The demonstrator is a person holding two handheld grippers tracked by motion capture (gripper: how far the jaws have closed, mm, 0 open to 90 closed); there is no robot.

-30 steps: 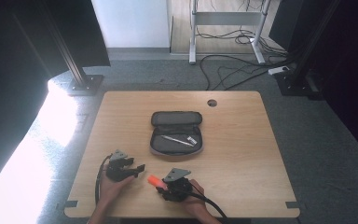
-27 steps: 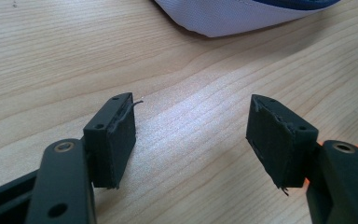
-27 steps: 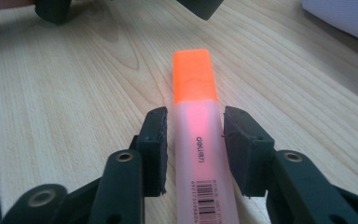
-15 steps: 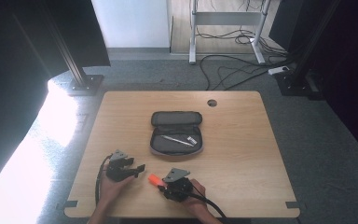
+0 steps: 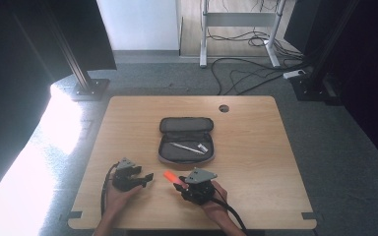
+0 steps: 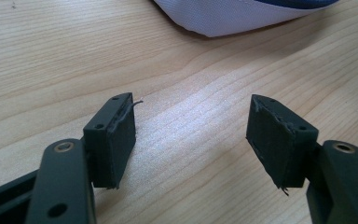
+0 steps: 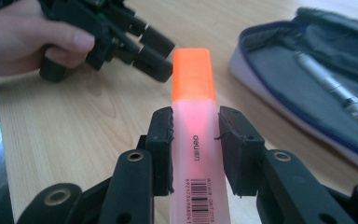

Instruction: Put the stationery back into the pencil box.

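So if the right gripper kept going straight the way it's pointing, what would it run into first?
Probably the left gripper: the orange highlighter clamped in the right gripper points at its fingers. Depth is unclear; the pencil case lies off to the side.

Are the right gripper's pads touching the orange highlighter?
Touching. The right gripper view shows both pads pressed against the highlighter body, no gap on either side.

Lighting: strong daylight from left, glare blown out on floor [image 5: 24, 162]; room edges dark. Table [image 5: 256, 147] evenly lit, soft shadows. Gripper views: near sharp, bkgd blurred, slight haze.
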